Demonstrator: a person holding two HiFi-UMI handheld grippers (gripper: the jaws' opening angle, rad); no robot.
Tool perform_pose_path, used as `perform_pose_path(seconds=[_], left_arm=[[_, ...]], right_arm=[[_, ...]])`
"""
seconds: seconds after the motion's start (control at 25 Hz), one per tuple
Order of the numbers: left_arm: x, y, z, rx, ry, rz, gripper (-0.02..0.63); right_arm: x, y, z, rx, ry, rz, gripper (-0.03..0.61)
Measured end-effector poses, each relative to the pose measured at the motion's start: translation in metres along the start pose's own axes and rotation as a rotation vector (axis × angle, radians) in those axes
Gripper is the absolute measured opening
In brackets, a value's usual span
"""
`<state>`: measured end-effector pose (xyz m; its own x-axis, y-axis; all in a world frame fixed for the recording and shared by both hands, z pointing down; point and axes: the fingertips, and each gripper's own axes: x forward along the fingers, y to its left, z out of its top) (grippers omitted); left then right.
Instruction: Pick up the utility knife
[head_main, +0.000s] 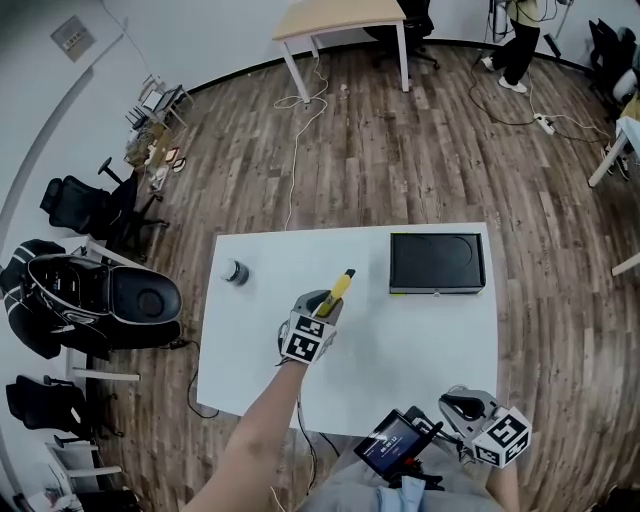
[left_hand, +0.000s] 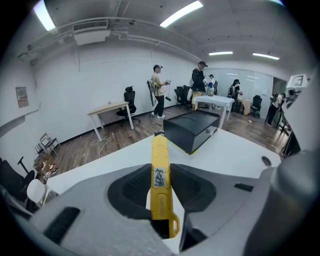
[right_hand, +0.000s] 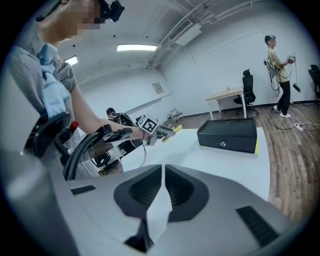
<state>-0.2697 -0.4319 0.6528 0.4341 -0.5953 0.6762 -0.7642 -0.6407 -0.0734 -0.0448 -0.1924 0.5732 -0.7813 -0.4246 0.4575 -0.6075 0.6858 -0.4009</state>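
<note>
Two tongs show. The left tongs (head_main: 322, 303) clamp the yellow utility knife (left_hand: 160, 150) near its rear end and hold it clear above the white counter (head_main: 400, 340), its tip pointing ahead toward the black box (head_main: 437, 262). The right tongs (right_hand: 163, 187), at the counter's edge, are closed and empty.

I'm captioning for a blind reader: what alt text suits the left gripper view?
The left gripper clamps a yellow plastic utility knife in its dark jaws, pointing across a white table toward a black rectangular box. Behind, people stand in a bright office.
</note>
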Motion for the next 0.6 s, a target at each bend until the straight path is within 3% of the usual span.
perform_pose_path(seconds=[0.16, 0.6], left_arm=[[-0.031, -0.012, 0.016, -0.004, -0.063, 0.017, 0.129], [-0.104, -0.063, 0.044, 0.068, -0.125, 0.039, 0.129]], right_arm=[[-0.004, 0.0, 0.005, -0.032, -0.009, 0.01, 0.029], [-0.012, 0.006, 0.016, -0.103, -0.045, 0.032, 0.029]])
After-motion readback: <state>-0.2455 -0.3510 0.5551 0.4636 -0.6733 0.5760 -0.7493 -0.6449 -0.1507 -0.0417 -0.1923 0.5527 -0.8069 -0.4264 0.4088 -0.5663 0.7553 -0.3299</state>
